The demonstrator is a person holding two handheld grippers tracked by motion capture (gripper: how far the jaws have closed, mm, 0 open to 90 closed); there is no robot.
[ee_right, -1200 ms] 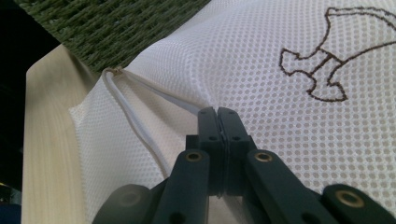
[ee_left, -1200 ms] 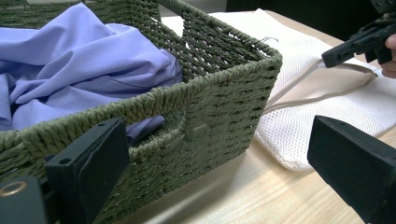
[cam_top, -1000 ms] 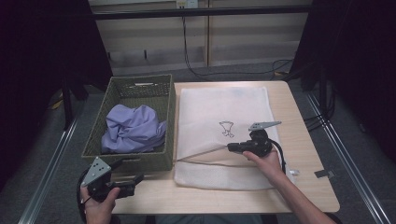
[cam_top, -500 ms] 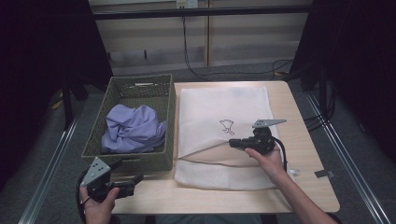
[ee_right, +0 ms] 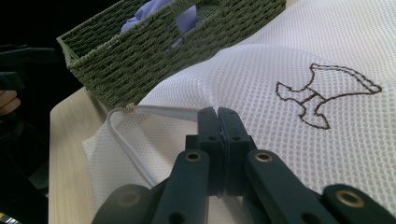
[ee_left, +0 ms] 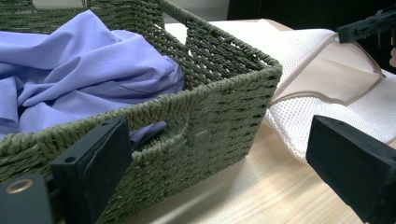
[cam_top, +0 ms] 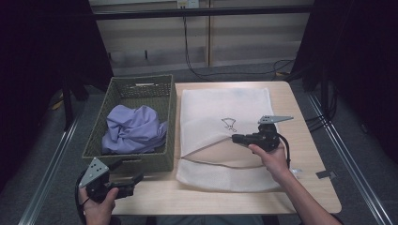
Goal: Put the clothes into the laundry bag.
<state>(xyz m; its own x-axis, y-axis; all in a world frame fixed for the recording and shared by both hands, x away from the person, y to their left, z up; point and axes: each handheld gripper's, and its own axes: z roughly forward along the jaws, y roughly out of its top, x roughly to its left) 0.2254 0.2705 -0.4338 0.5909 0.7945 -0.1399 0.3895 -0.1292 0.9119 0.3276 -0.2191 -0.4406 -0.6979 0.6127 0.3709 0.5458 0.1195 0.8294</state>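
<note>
Dark surroundings closed around a pale wooden table (cam_top: 305, 154) in the high view, with a wood-panelled wall behind it. A green woven basket (cam_top: 166, 105) stood at the table's left side holding a crumpled lilac cloth (cam_top: 133, 131), and just beside it lay a white mesh bag (cam_top: 225, 103) marked with a small dark outline figure (cam_top: 229, 124). The right gripper (cam_top: 236, 138) rested over the bag's middle, lifting the upper layer at the opening. The left gripper (cam_top: 136, 178) hovered at the table's near left corner, close to the basket's front wall.

From the left gripper view, its jaws stood wide apart with nothing between them (the basket (ee_left: 224, 102) and cloth (ee_left: 88, 79) lay just ahead), and the bag's (ee_left: 299, 121) mouth gaped at the right.

From the right gripper view, the right gripper (ee_right: 218, 114) was pressed closed on the bag's (ee_right: 261, 79) mesh edge beside its white zip band (ee_right: 154, 109).
</note>
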